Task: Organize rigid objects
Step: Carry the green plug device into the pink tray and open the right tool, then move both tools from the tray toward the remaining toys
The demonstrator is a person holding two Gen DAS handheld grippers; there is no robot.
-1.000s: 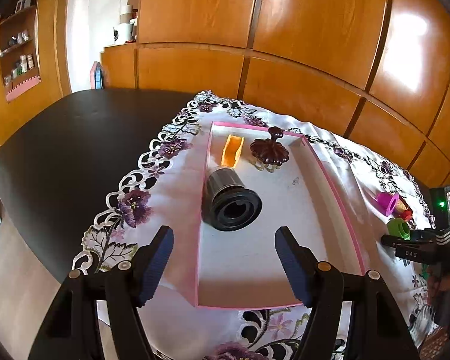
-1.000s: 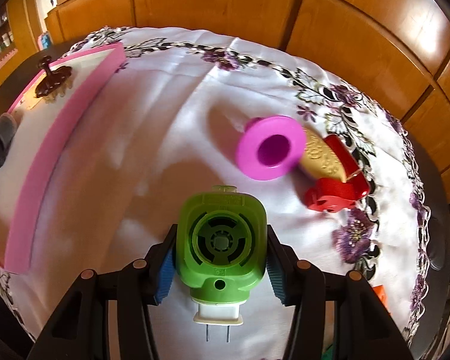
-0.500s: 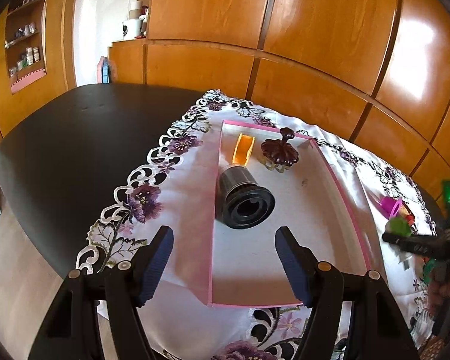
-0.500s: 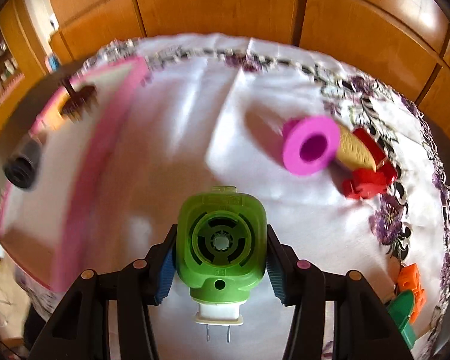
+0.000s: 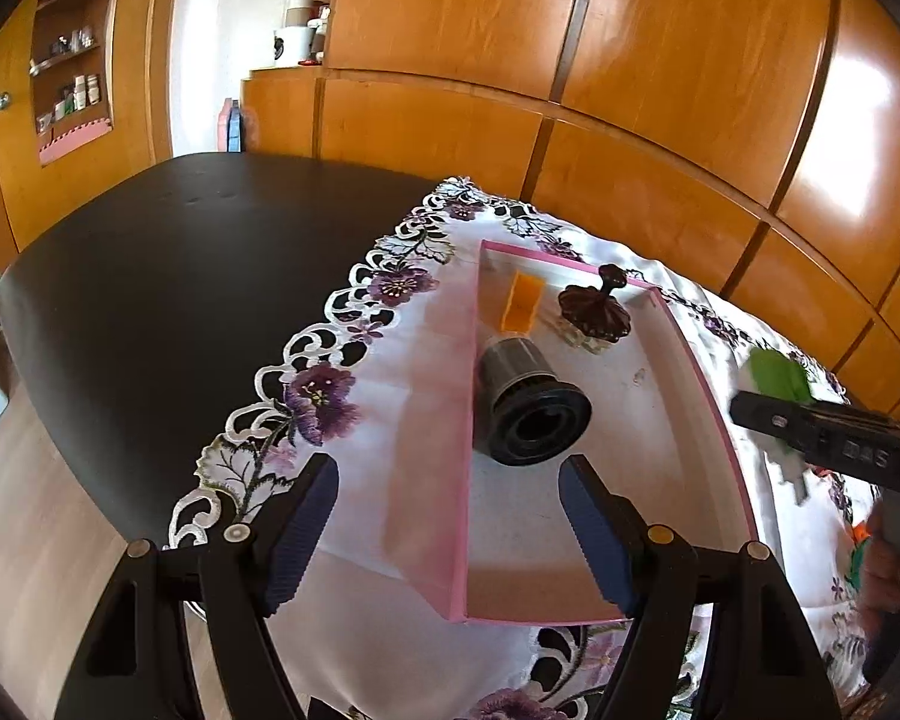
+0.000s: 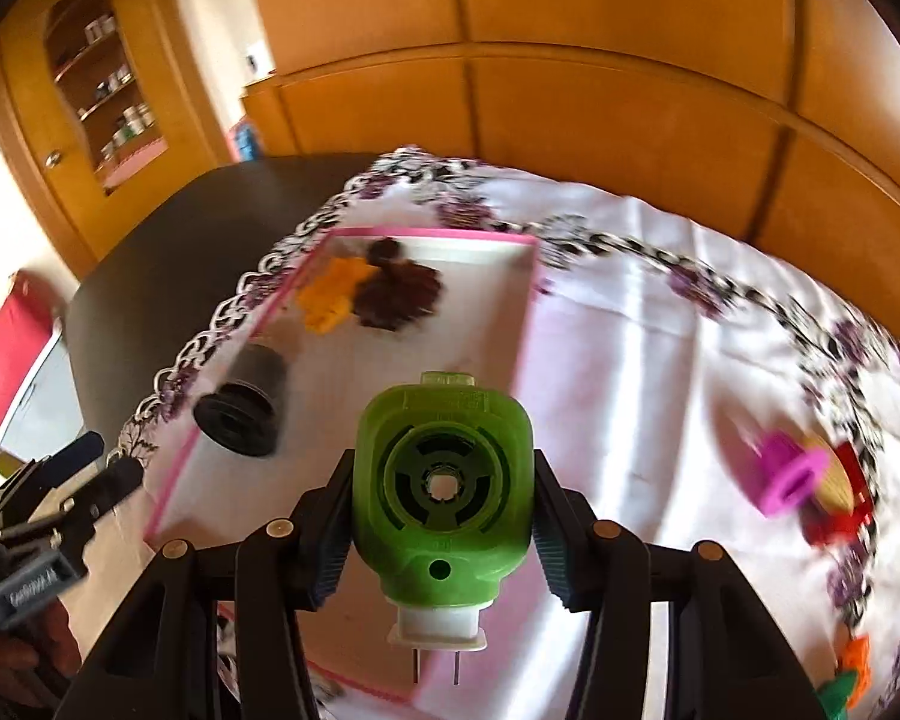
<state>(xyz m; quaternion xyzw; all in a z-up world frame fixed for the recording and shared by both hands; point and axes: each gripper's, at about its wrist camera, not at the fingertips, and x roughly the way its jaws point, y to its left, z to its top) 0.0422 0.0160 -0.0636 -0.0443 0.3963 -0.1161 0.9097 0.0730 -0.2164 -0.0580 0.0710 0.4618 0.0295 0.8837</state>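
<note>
Tray (image 5: 711, 396), pink-rimmed and shallow, is holding a ribbed black cylinder (image 5: 525, 402), orange piece (image 5: 519, 303) and brown scalloped knob (image 5: 594, 312). Right gripper (image 6: 444, 534) is clamping a glossy green plug (image 6: 444, 480) above it. Left gripper (image 5: 450, 534) is opening, nothing between its jaws.

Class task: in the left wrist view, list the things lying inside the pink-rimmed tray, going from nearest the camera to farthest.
Black cylindrical part → orange piece → dark brown knobbed lid, roughly level with the orange piece but slightly farther.

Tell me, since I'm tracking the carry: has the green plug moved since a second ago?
Yes. Clamped in the right tongs, the green plug has travelled left from beside the magenta spool to over the pink tray.
</note>
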